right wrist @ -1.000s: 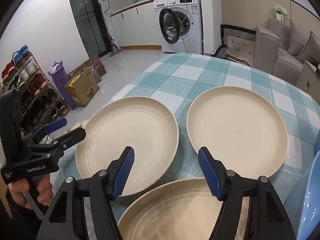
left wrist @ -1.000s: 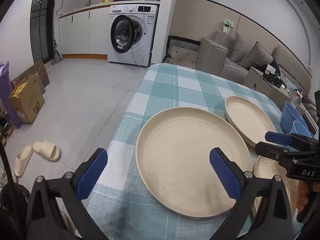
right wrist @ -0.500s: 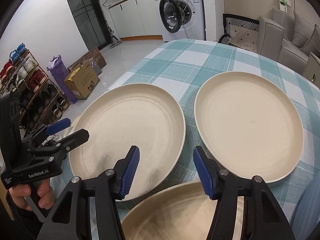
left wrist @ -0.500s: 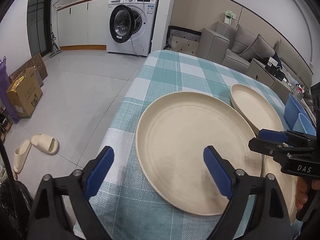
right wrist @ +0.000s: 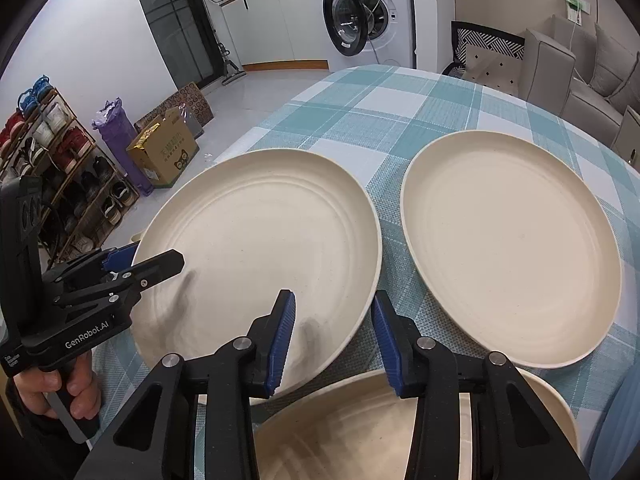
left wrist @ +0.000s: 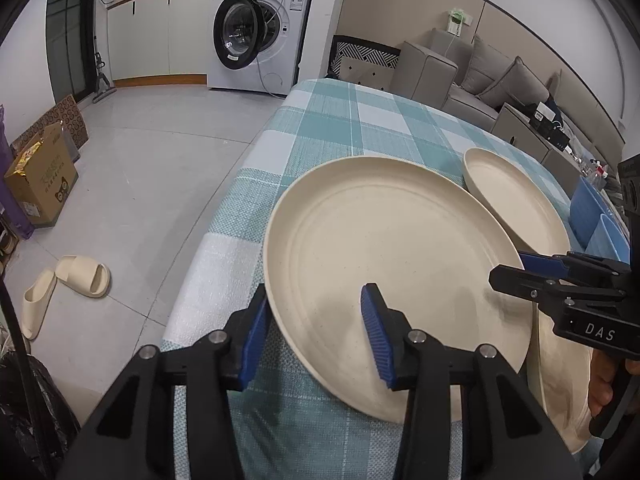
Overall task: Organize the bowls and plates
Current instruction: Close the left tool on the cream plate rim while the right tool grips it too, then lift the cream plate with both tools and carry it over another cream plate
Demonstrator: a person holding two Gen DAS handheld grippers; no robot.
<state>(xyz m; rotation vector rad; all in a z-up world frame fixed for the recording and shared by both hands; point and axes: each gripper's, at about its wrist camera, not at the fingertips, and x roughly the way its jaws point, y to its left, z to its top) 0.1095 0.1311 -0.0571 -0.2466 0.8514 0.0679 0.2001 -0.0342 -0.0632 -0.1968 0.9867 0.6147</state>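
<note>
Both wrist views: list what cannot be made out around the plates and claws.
- Nearest plate: its near part is cut off by the right wrist view's bottom edge and covered by the right claw.
- Blue bowls: only slivers at the left wrist view's right edge, behind the other gripper; their count is unclear.
- Left claw, closing over the big plate rim: pad contact is too fine to tell.

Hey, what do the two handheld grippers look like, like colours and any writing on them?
Both are matte black plastic frames with silver rivets and ribbed blue pads on their two fingers. The left gripper carries white "GenRobot.AI" lettering on its side, seen from the right wrist camera; the right gripper reads "DAS" in white. Each has a black pistol-style handle. No cables or sleeves are clearly visible.
</note>
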